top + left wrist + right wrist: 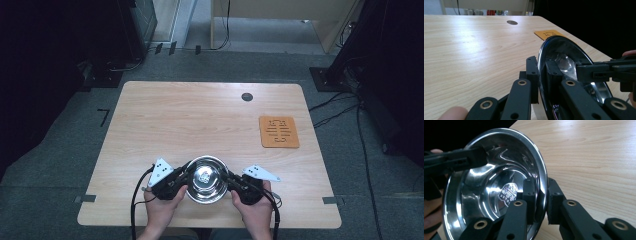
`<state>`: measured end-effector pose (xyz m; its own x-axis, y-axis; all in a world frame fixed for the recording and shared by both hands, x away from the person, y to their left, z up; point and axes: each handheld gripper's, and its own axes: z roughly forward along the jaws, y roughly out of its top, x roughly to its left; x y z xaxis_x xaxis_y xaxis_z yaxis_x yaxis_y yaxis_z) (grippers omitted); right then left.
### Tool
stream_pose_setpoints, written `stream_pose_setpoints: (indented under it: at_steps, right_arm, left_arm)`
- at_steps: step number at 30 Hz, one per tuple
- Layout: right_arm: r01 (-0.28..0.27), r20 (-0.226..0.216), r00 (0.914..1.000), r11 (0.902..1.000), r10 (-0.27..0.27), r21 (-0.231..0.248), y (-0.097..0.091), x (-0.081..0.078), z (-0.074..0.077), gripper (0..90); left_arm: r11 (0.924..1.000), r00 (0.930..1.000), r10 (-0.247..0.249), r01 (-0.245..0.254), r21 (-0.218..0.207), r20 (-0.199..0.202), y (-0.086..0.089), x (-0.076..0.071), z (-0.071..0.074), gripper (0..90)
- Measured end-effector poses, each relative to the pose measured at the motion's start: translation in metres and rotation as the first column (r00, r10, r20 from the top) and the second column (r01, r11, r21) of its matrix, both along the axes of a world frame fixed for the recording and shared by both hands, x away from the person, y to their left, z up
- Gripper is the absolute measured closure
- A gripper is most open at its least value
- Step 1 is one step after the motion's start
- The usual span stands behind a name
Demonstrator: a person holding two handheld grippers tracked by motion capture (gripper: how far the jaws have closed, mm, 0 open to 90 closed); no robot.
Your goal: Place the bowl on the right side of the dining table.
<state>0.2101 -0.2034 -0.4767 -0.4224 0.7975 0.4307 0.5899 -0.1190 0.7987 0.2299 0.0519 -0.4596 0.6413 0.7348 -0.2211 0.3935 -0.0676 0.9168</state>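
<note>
A: Where is the steel bowl [206, 179] sitting?
B: Near the table's [200, 115] front edge. The left gripper [184, 176] and right gripper [231, 180] are pinching opposite rims, fingers closed on the metal, probably sharing its weight for a level lift.

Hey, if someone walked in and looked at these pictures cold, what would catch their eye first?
The shiny steel bowl at the near edge of the wooden table, mirror-bright with a label in its bottom. The left hand-held gripper and right hand-held gripper each pinch its rim from opposite sides, one jaw inside and one outside. Next comes the orange mat lying alone toward the right side.
</note>
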Motion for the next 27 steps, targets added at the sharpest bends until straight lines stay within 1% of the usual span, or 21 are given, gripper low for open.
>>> stream_pose_setpoints:
  at_steps: [4, 6, 8, 9, 11, 13, 15, 17, 18, 19, 20, 22, 23, 24, 25, 27]
  right_arm:
    - [0.020, 0.018, 0.9996, 0.9998, -0.020, 0.005, -0.001, -0.001, 0.000, 83.9]
    - [0.036, 0.026, 0.9990, 0.9993, -0.037, 0.013, -0.003, -0.002, 0.001, 85.4]
    - [0.042, 0.039, 0.9983, 0.9991, -0.043, 0.003, -0.005, -0.003, 0.002, 85.4]
    - [0.042, 0.039, 0.9983, 0.9991, -0.043, 0.003, -0.005, -0.003, 0.002, 85.4]
    - [0.055, 0.042, 0.9976, 0.9984, -0.054, -0.015, -0.006, -0.004, 0.003, 85.4]
    - [0.054, 0.033, 0.9980, 0.9985, -0.054, 0.002, -0.008, -0.003, 0.003, 85.4]
    - [0.053, 0.032, 0.9980, 0.9985, -0.054, 0.015, -0.009, -0.003, 0.004, 85.4]
    - [0.059, 0.033, 0.9977, 0.9981, -0.060, 0.014, -0.010, -0.003, 0.004, 85.4]
    - [0.073, 0.037, 0.9966, 0.9973, -0.073, 0.009, -0.012, -0.002, 0.004, 85.4]
    - [0.073, 0.037, 0.9966, 0.9973, -0.073, 0.009, -0.012, -0.002, 0.004, 85.4]
    - [0.079, 0.035, 0.9962, 0.9968, -0.079, 0.010, -0.014, -0.002, 0.004, 85.4]
    - [0.094, 0.028, 0.9951, 0.9955, -0.095, 0.013, -0.017, -0.001, 0.004, 85.4]
    - [0.104, 0.027, 0.9942, 0.9945, -0.104, 0.014, -0.019, -0.001, 0.004, 85.4]
    - [0.117, 0.029, 0.9927, 0.9930, -0.117, 0.017, -0.022, 0.000, 0.004, 85.4]
    - [0.117, 0.029, 0.9927, 0.9930, -0.117, 0.017, -0.022, 0.000, 0.004, 85.4]
    - [0.129, 0.024, 0.9913, 0.9916, -0.129, 0.015, -0.025, 0.000, 0.004, 85.4]
  left_arm:
    - [0.9999, 0.9999, -0.008, 0.008, 0.010, -0.011, 0.000, 0.001, -0.002, 83.8]
    - [0.9997, 0.9996, -0.016, 0.016, 0.019, -0.024, -0.002, 0.002, -0.004, 83.1]
    - [0.9994, 0.9990, -0.026, 0.027, 0.022, -0.036, -0.002, 0.004, -0.006, 83.1]
    - [0.9994, 0.9990, -0.025, 0.026, 0.024, -0.037, -0.002, 0.004, -0.007, 83.1]
    - [0.9993, 0.9989, -0.029, 0.030, 0.022, -0.035, -0.002, 0.004, -0.007, 81.9]
    - [0.9995, 0.9991, -0.029, 0.030, 0.015, -0.029, -0.001, 0.004, -0.006, 79.4]
    - [0.9995, 0.9991, -0.031, 0.031, 0.010, -0.030, 0.000, 0.005, -0.006, 75.6]
    - [0.9992, 0.9985, -0.039, 0.039, 0.011, -0.038, 0.001, 0.006, -0.006, 72.0]
    - [0.9990, 0.9982, -0.044, 0.044, 0.011, -0.040, 0.002, 0.006, -0.007, 67.2]
    - [0.9989, 0.9982, -0.045, 0.046, 0.007, -0.040, 0.002, 0.007, -0.007, 63.4]
    - [0.9990, 0.9983, -0.044, 0.045, 0.007, -0.038, 0.003, 0.007, -0.007, 63.4]
    - [0.9992, 0.9989, -0.037, 0.037, 0.010, -0.028, 0.004, 0.007, -0.006, 56.5]
    - [0.9996, 0.9993, -0.026, 0.027, 0.007, -0.025, 0.005, 0.007, -0.005, 51.6]
    - [0.9998, 0.9996, -0.017, 0.017, 0.003, -0.024, 0.006, 0.008, -0.004, 44.1]
    - [0.9999, 0.9995, -0.015, 0.015, 0.001, -0.027, 0.007, 0.009, -0.003, 44.1]
    - [1.0000, 0.9991, -0.002, 0.002, -0.004, -0.041, 0.009, 0.010, -0.003, 36.1]
